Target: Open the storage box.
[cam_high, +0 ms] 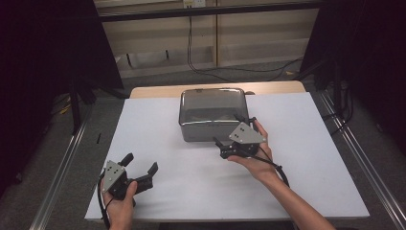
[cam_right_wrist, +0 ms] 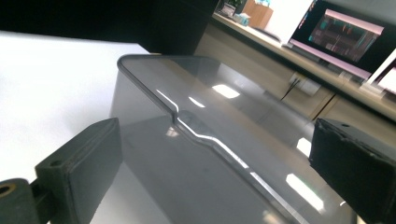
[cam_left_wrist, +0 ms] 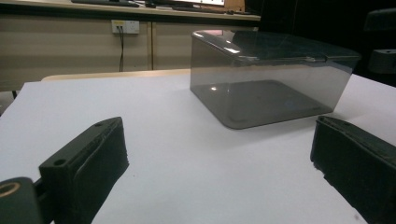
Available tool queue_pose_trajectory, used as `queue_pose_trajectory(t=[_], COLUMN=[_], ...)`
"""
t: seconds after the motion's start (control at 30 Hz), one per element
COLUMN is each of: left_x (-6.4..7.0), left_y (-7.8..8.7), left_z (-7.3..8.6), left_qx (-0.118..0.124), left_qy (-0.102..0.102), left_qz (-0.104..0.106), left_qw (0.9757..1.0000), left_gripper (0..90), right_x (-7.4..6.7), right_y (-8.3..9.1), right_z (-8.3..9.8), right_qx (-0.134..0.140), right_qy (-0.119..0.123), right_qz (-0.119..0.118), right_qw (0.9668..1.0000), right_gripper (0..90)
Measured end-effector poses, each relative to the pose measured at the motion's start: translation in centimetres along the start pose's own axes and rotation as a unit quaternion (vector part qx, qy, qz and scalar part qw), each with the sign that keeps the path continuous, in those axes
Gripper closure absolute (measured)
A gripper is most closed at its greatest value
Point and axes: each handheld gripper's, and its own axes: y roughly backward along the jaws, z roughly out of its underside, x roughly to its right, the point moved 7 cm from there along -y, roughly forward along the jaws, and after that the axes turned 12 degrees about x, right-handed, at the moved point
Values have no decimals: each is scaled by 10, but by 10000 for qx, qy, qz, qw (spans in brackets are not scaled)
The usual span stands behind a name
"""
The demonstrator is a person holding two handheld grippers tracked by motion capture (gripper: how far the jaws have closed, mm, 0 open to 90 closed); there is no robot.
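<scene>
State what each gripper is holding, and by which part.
Nothing is held. The left gripper is open over bare table; the right gripper is open at the smoky plastic box, its jaws not closed on it.

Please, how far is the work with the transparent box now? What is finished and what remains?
Nothing looks finished: the smoky clear box stands on the white table, lid closed, apparently empty. In hand: the right gripper, jaws open, is at the box's near right corner, with the lid's edge tab between its jaws. The left gripper waits open, apart. Gripping or opening remains.
</scene>
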Motion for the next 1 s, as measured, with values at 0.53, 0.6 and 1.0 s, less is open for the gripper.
queue_pose_trajectory(t=[0.53, 0.6, 1.0], left_x=[1, 1, 1], left_y=[0, 0, -1], left_z=[0, 0, 1], left_qx=[-5, -7, -27], left_qy=[4, 0, -6], left_qz=[38, 36, 55], left_qw=[10000, 10000, 10000], left_gripper=[35, 35, 35], right_x=[-10, -11, -17], right_y=[-18, -19, -24], right_z=[5, 6, 12], right_qx=[-314, -352, -564], right_qy=[2138, 2410, 3780], right_qz=[-60, -49, -98], right_qw=[9764, 9699, 9240], right_gripper=[193, 229, 403])
